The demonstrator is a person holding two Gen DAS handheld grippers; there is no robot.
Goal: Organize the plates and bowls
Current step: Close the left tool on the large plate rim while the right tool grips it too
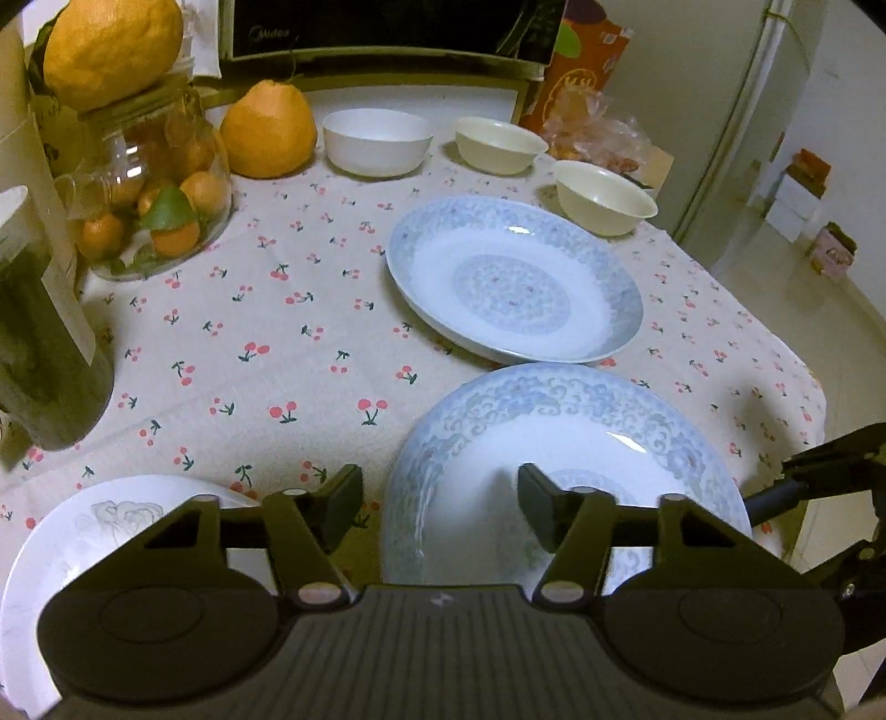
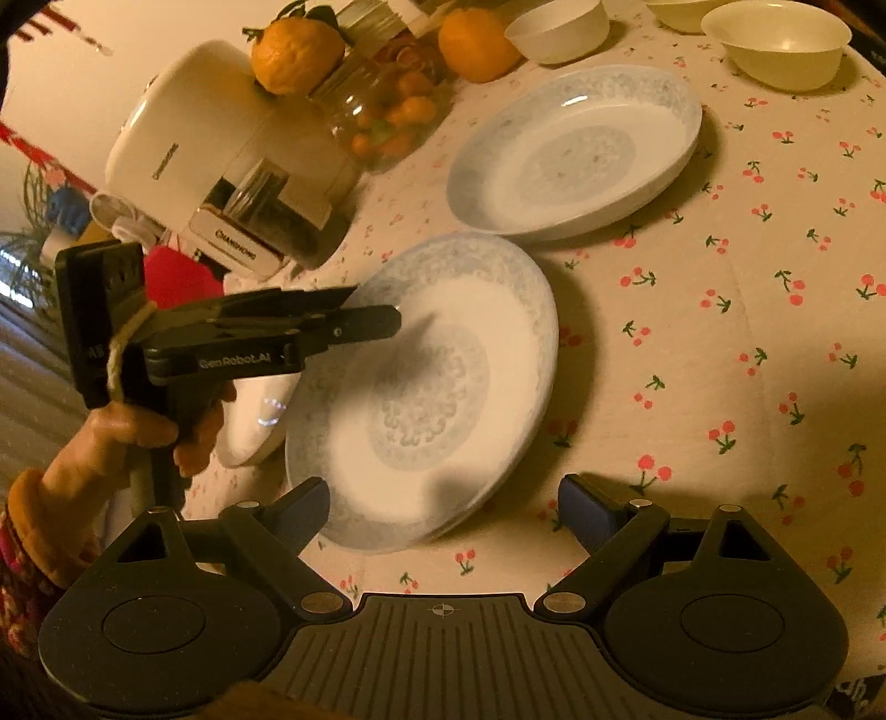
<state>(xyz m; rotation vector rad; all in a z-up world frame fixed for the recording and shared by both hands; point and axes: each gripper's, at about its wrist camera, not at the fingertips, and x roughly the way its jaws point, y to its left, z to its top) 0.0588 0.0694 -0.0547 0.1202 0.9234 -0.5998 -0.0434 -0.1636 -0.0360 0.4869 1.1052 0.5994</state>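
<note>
Now, nearest me, my left claw [image 1: 440, 512] has its fingers partly drawn together on either side of the left rim of the near blue-patterned plate [image 1: 581, 443]; whether the pads already press the rim I cannot tell. My right claw [image 2: 440, 507] stands wide with nothing in it, at the near edge of the same plate. A white plate with a grey motif [image 1: 83, 531] lies just left of the blue one on the cherry-print tabletop [image 1: 249, 343]. Farther off, a second blue-patterned plate [image 1: 515, 277] lies on its own, close beyond the first. At the far side three bowls sit apart: a white bowl [image 1: 377, 141] and two cream bowls [image 1: 501, 145] [image 1: 604, 196], all empty as far as I see. As I judge it, hardly anything is done: no plate is stacked, no bowl nested, so gathering plates and bowls remains. At far left a glass jar [image 1: 160, 205] holds small oranges and leaves, with a big citrus fruit [image 1: 111, 47] on its lid.
</note>
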